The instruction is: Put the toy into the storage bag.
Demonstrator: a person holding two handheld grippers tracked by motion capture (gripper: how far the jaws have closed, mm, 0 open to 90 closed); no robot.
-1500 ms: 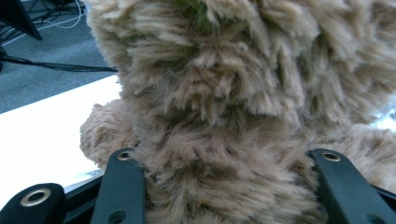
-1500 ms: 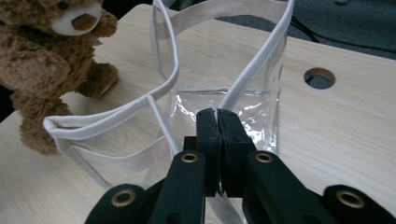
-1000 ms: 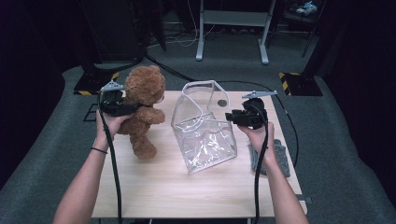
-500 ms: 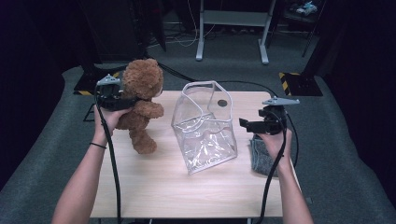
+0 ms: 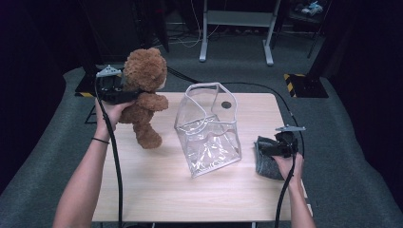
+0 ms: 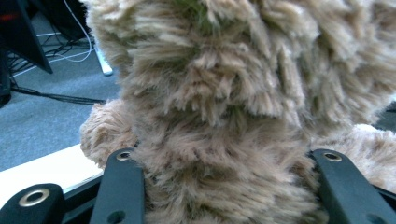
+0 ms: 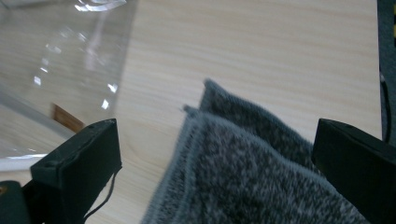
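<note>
Right tool (image 5: 266, 149) down, opened, over cloth (image 5: 267, 164)

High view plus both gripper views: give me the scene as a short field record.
left gripper: shut on teddy bear, held up off the table
right gripper: jaws have just been opening, now wide either side of grey cloth, pads not pressing on it
clear bag: upright mid-table, mouth open, between bear and cloth
grey cloth: folded, lying near table's right edge
likely next: right gripper closes on the cloth
</note>
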